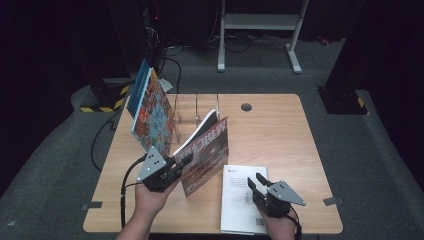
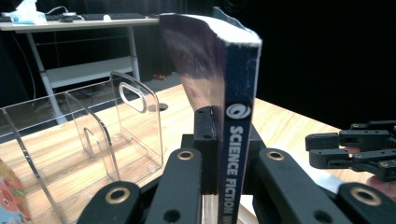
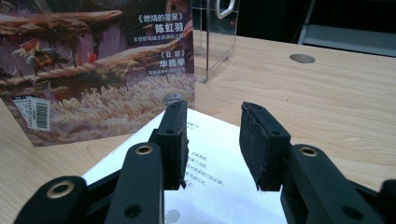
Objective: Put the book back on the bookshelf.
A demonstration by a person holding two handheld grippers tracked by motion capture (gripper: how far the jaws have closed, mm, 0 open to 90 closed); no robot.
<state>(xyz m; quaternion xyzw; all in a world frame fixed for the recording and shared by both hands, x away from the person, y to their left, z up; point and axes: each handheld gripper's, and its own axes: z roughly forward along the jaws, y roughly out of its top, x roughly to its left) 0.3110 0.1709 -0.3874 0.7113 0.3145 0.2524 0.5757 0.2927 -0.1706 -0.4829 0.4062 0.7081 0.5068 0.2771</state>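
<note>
Three books: a magazine (image 1: 202, 152) at frame centre, clamped upright by the left gripper (image 1: 176, 165); a patterned book (image 1: 152, 112) leaning upper left; a white booklet (image 1: 240, 200) flat at the bottom, under the right gripper (image 1: 256, 184), jaws apart. One clear rack (image 1: 197, 107) stands behind the magazine.

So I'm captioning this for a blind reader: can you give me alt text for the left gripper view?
The left hand-held gripper is shut on the spine of an upright Science Fiction World magazine. A clear acrylic file rack stands on the wooden table to its left, and the other hand-held gripper shows at the right edge.
</note>
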